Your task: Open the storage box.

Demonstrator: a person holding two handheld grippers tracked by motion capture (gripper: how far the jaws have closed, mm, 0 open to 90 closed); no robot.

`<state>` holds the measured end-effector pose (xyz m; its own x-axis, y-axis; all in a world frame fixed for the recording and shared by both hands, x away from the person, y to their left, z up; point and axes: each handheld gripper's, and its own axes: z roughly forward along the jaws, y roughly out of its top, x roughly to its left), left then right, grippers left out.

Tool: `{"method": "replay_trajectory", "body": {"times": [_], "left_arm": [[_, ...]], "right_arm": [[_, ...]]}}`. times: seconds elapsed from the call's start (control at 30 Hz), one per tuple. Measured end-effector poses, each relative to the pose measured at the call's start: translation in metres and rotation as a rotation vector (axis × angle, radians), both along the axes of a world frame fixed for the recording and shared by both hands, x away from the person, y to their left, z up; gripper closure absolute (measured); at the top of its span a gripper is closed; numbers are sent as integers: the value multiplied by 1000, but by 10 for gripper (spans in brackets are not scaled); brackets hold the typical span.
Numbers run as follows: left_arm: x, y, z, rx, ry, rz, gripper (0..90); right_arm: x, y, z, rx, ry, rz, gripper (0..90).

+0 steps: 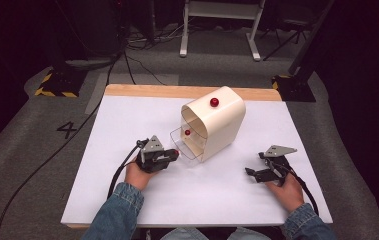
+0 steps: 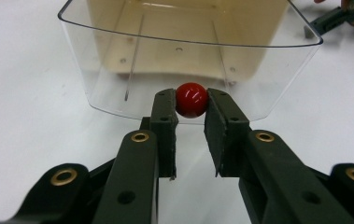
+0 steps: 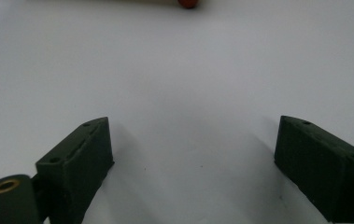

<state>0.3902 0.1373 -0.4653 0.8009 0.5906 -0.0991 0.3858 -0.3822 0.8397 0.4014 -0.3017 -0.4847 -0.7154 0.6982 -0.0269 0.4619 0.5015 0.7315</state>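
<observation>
A cream rounded cabinet (image 1: 222, 125) stands on the white table, with a red knob (image 1: 214, 102) on its top. A clear plastic drawer (image 2: 118, 70) sticks out of its front toward me, partly pulled out (image 1: 189, 150). My left gripper (image 2: 192, 105) is shut on the drawer's red ball knob (image 2: 192, 99), its pads pressing both sides; it sits just left of the drawer front (image 1: 176, 153). A second small red ball (image 1: 187, 132) shows behind the clear wall. My right gripper (image 1: 251, 173) rests open on the table to the cabinet's right, its jaws wide apart over bare white surface (image 3: 193, 140).
The white table (image 1: 127, 130) has a wooden strip along its far edge. Grey carpet, cables and stand legs lie beyond it. A red object (image 3: 187, 3) peeks in at the top edge of the right gripper view. The drawer looks empty inside.
</observation>
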Motion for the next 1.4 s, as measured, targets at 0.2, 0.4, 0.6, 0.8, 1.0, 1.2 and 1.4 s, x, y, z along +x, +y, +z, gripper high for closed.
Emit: {"method": "replay_trajectory", "body": {"times": [0.2,0.4,0.6,0.8,1.0,1.2,1.4], "left_arm": [[-13,13,2,19,-1,3,740],[-25,28,4,20,-1,8,740],[-31,33,3,27,4,12,739],[-33,37,1,18,14,8,735],[-32,38,-3,17,53,-3,637],[-33,38,-5,22,78,-15,582],[-33,43,-1,-12,80,12,501]], "right_arm": [[0,0,0,1,1,0,117],[0,0,0,2,3,1,117],[0,0,0,3,4,1,117],[0,0,0,3,4,0,117],[0,0,0,2,4,1,117],[0,0,0,2,4,0,117],[1,0,0,2,5,1,117]]}}
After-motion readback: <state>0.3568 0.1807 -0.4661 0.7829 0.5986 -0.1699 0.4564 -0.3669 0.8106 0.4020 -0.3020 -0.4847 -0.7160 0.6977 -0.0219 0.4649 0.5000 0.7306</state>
